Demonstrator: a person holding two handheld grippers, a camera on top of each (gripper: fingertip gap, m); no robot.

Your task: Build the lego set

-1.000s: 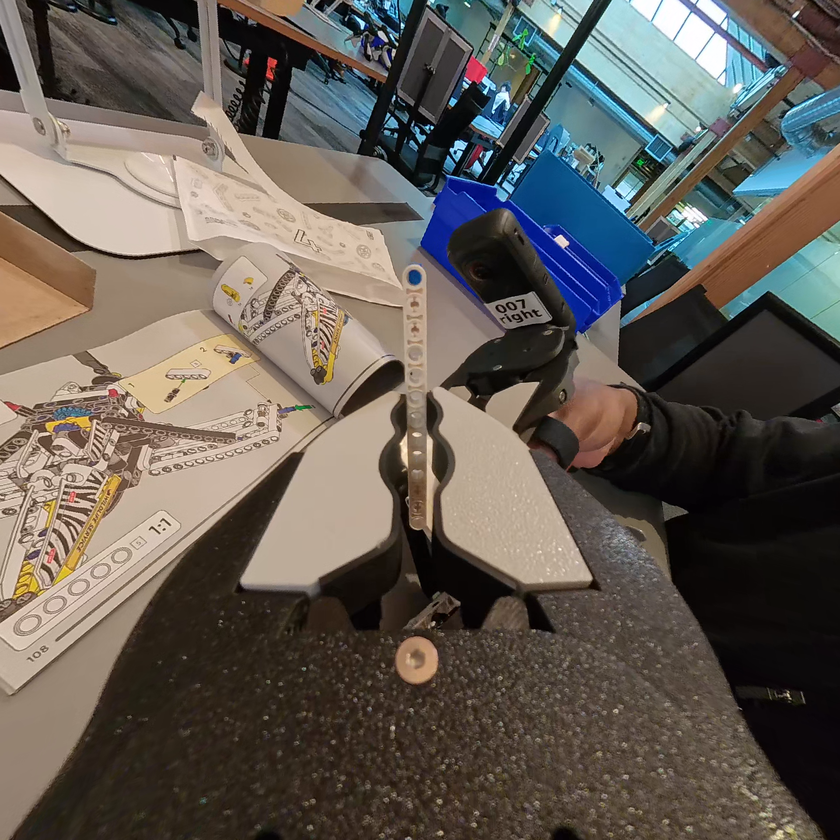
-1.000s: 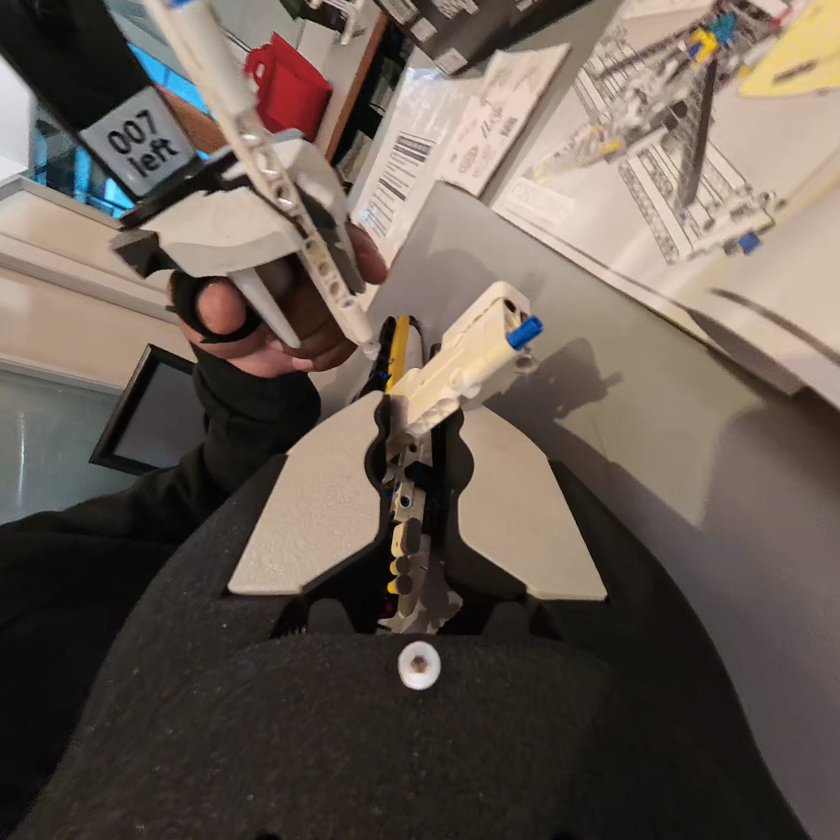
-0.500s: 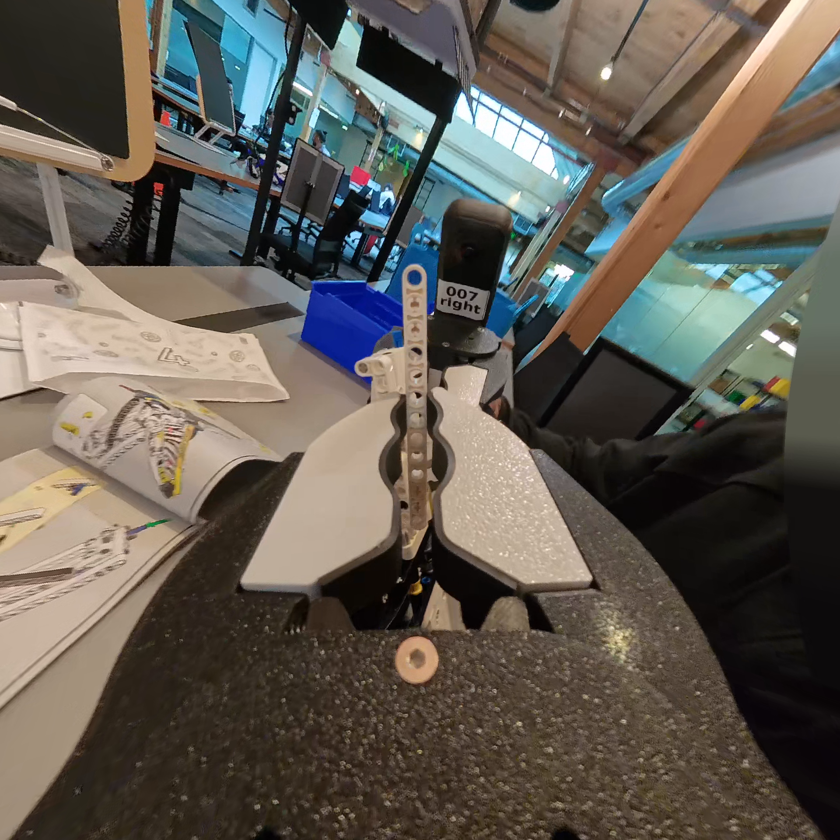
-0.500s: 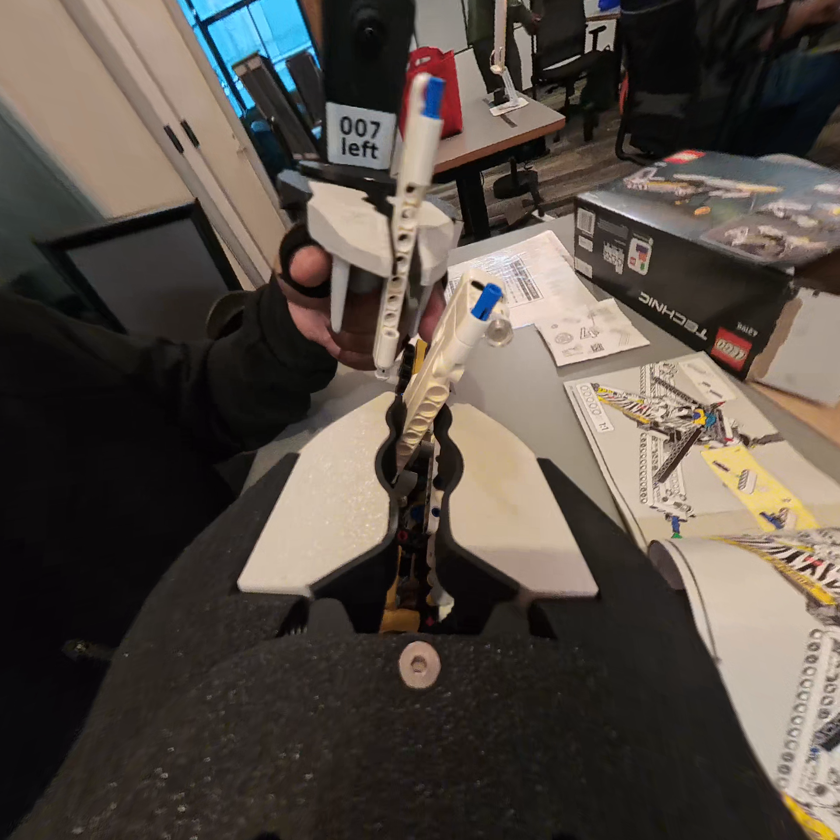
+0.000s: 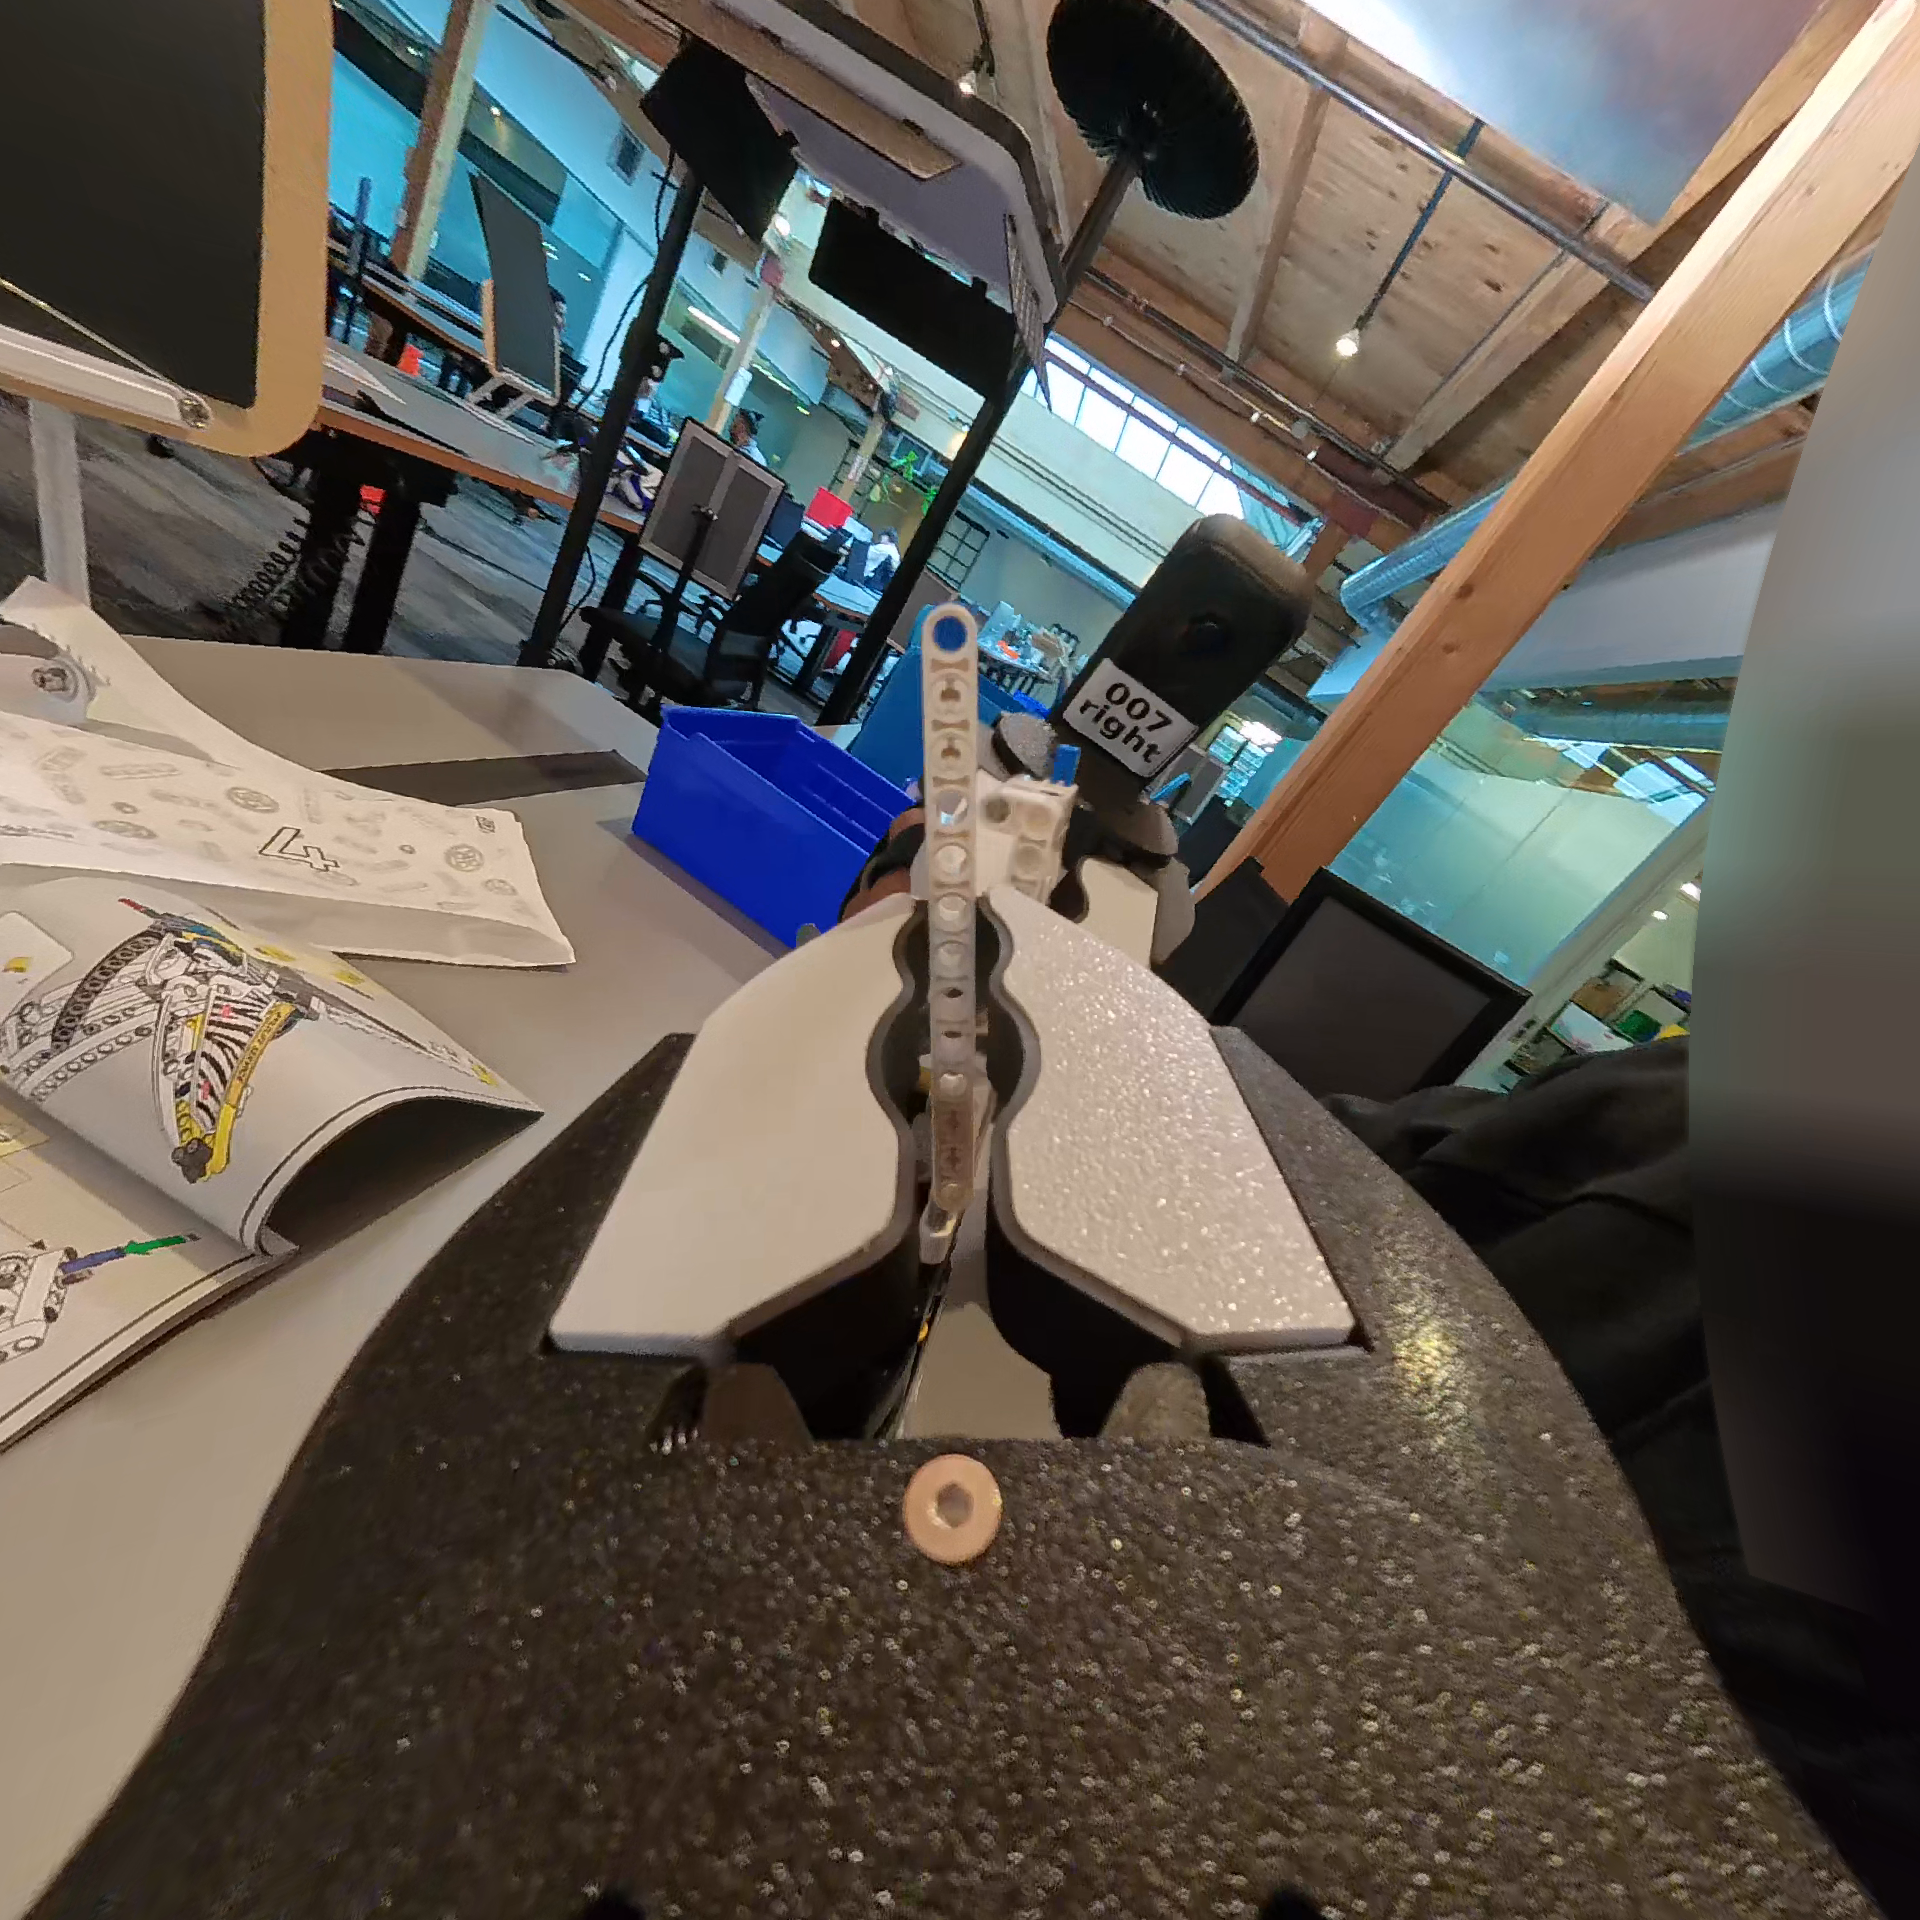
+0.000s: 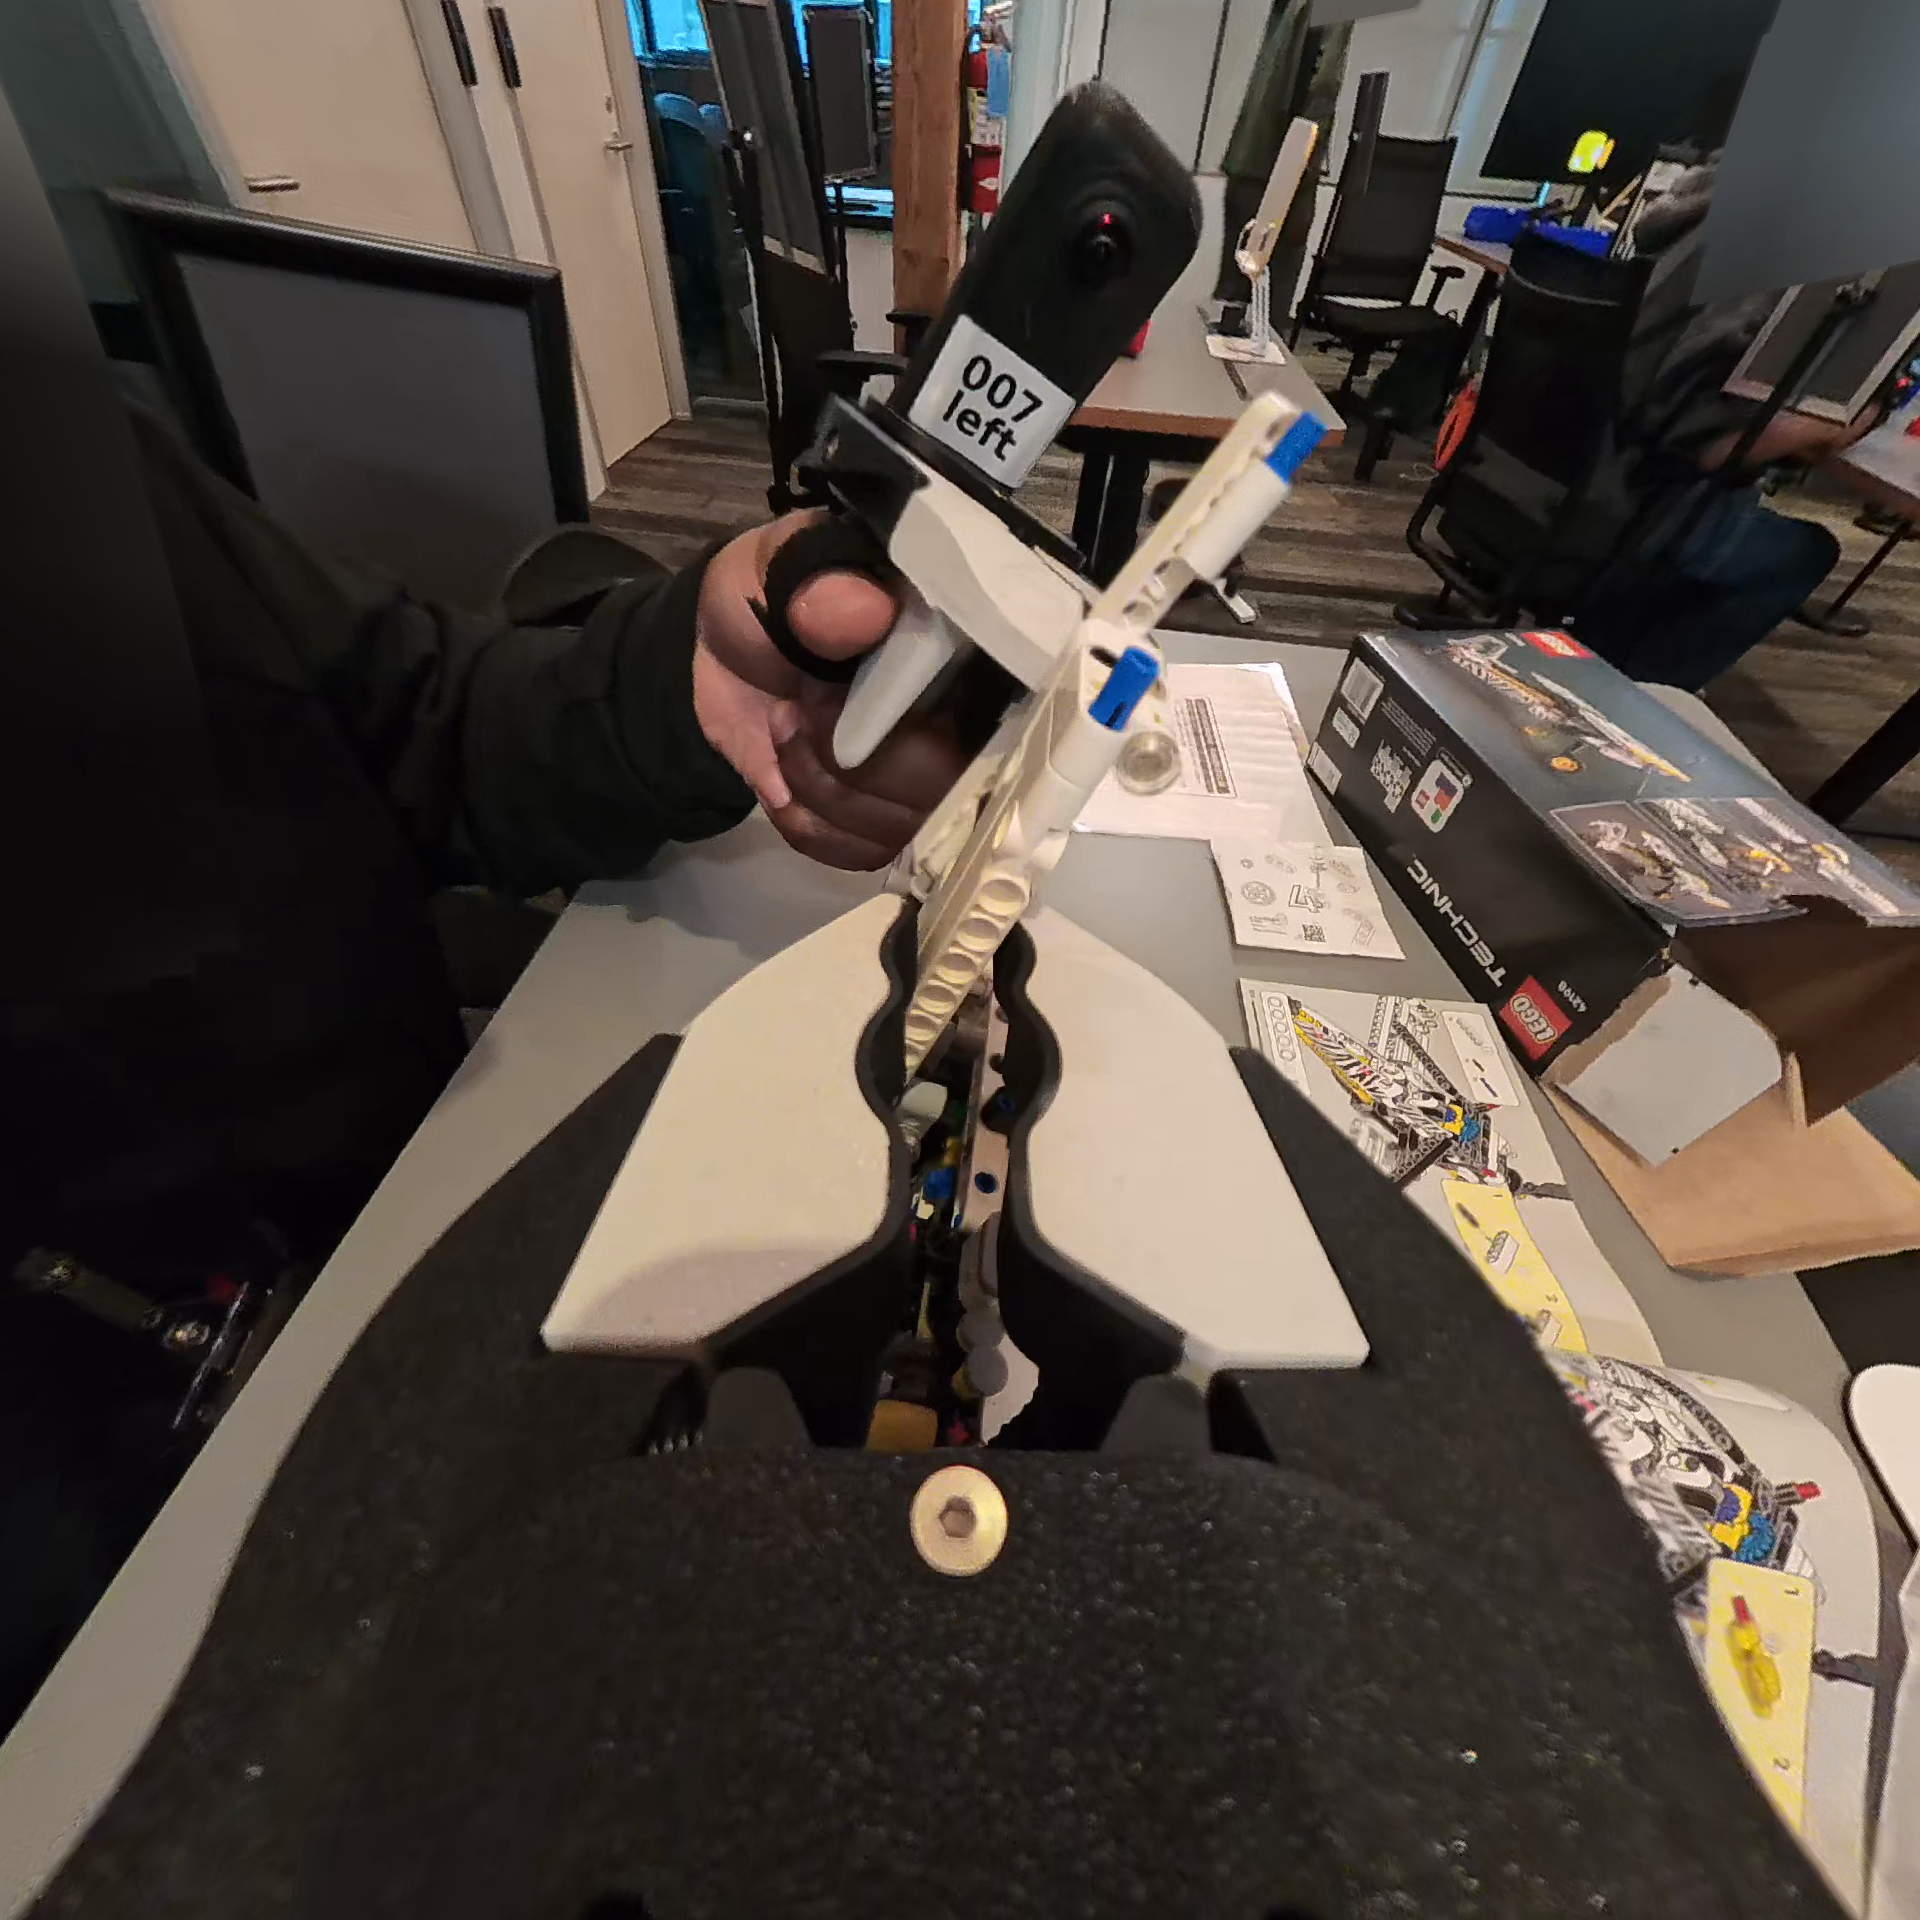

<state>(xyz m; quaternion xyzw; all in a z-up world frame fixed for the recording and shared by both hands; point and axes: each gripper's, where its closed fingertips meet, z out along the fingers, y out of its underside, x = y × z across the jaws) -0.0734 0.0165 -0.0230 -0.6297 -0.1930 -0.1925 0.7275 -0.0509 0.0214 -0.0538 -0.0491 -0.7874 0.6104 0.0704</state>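
A: Since the earlier frame the white block assembly [image 5: 1023,831] has come right up against the white holed beam [image 5: 951,883], at the middle of the left wrist view.

B: There the left hand-held gripper [image 5: 951,935] pinches that beam upright, blue bin [image 5: 758,821] behind on the worktop [image 5: 582,997].

A: And the right wrist view?

B: The right hand-held gripper [image 6: 956,935] clamps the assembly at centre frame; a boxed set [image 6: 1558,831] lies right.
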